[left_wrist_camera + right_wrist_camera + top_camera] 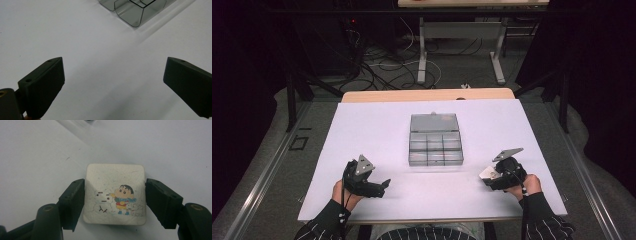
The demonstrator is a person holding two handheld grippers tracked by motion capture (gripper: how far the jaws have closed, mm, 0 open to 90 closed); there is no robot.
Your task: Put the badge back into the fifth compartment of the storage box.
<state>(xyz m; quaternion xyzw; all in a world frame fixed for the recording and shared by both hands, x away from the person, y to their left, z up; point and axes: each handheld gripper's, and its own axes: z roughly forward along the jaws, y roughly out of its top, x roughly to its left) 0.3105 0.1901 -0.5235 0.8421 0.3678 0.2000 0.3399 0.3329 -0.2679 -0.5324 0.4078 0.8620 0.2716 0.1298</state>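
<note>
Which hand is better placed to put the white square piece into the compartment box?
Right. Its hand-held gripper already clamps the white square piece, and the box lies near. The left hand-held gripper is open, with nothing between its jaws.

One white square eraser [115,193] with a cartoon print. One clear plastic compartment box [435,139], its lid open; six compartments can be counted in two rows of three. Two handheld grippers: the left gripper [384,184] and the right gripper [486,181]. One white-topped table [362,130].
</note>
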